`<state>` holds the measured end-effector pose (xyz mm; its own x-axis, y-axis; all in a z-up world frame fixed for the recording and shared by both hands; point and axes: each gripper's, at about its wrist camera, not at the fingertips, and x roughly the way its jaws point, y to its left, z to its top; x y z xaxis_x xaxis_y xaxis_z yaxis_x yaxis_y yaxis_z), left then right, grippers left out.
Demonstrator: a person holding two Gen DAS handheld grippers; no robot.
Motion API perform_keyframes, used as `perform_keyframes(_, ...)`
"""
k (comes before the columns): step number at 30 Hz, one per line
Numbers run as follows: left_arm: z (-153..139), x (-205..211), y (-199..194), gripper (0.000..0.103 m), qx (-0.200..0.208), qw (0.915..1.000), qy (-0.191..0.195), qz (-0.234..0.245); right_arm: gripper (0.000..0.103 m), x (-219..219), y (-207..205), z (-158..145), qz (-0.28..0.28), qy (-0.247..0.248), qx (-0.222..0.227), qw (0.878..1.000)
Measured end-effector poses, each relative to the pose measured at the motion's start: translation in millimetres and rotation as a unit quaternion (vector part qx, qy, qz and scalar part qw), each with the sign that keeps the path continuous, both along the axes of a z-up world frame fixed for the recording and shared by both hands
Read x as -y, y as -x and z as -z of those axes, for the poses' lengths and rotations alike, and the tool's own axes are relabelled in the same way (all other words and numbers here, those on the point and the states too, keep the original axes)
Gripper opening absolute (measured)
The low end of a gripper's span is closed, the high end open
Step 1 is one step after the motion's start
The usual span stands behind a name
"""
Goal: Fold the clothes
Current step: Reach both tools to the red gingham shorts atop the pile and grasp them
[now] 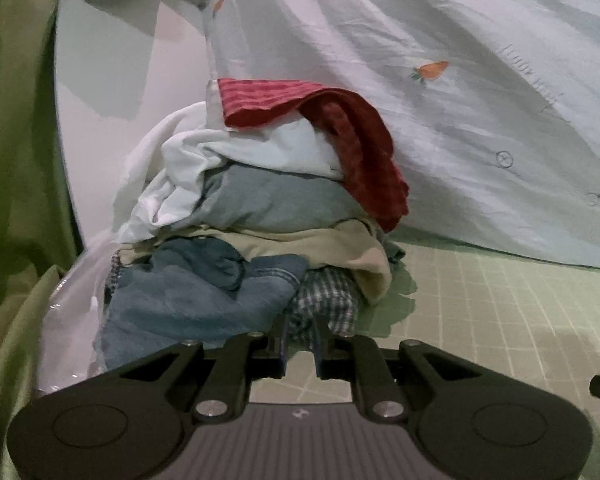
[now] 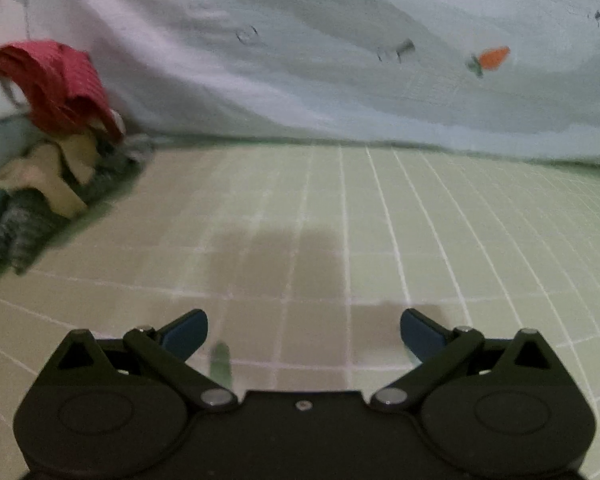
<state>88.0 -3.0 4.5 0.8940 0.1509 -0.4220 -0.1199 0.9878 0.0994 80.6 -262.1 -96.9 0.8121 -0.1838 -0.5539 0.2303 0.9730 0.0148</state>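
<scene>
- Hanging behind the clothes pile [image 1: 260,208]: pale sheet [image 1: 440,100] printed with small carrots, draped down to the green gridded worktop [image 1: 480,312].
- Spreading bare to the right of the pile: worktop grid, with no garment laid out flat on it in either view.
- Sitting at the worktop's left end against the sheet: the pile itself, loosely heaped rather than squared — red striped cloth [image 1: 340,120] on top, then white, grey-green, beige, blue and a checked piece [image 1: 324,296] at the bottom front.
- Judging progress: unclear whether the heap is washing waiting to be folded or a rough stack of finished pieces; rumpled, overhanging edges fit either.
- Reaching at the pile's base: left hand-held gripper [image 1: 301,344], fingers nearly together with a narrow gap, tips at the checked piece; cannot tell whether cloth is pinched.
- Hovering right of the pile over bare grid: right hand-held gripper [image 2: 304,334], spread wide, holding nothing.
</scene>
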Motion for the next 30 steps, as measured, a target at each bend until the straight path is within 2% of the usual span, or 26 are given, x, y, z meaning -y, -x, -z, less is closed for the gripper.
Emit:
perform_keyframes(3, -29, -7, -5, 0.019, -0.037, 0.9991, 0.016, -0.011, 0.103, -20, 8, -27, -0.008, 0.025, 0.03, 0.999)
perform_keyframes(8, -87, -20, -3, 0.042, -0.086, 0.9956, 0.026, -0.027, 0.103, -60, 10, -96, -0.042, 0.03, 0.046, 0.998)
perform_keyframes(11, -124, -33, 1, 0.056, -0.101, 0.9935, 0.037, -0.037, 0.103, -86, 6, -145, -0.049, 0.024, 0.047, 0.997)
perform_keyframes(16, -164, -53, -9, 0.064, -0.109, 0.9921, 0.04, -0.047, 0.103, -122, -12, -207, -0.062, -0.005, 0.054, 0.997)
perform_keyframes(20, -185, -64, -25, 0.074, -0.11, 0.9924, 0.034, -0.043, 0.103, -140, -37, -225, -0.06, -0.035, 0.058, 0.996)
perform_keyframes(30, -181, -87, -113, 0.078, -0.122, 0.9917, 0.036, -0.019, 0.103, -168, -113, -222, -0.074, -0.024, 0.061, 0.995)
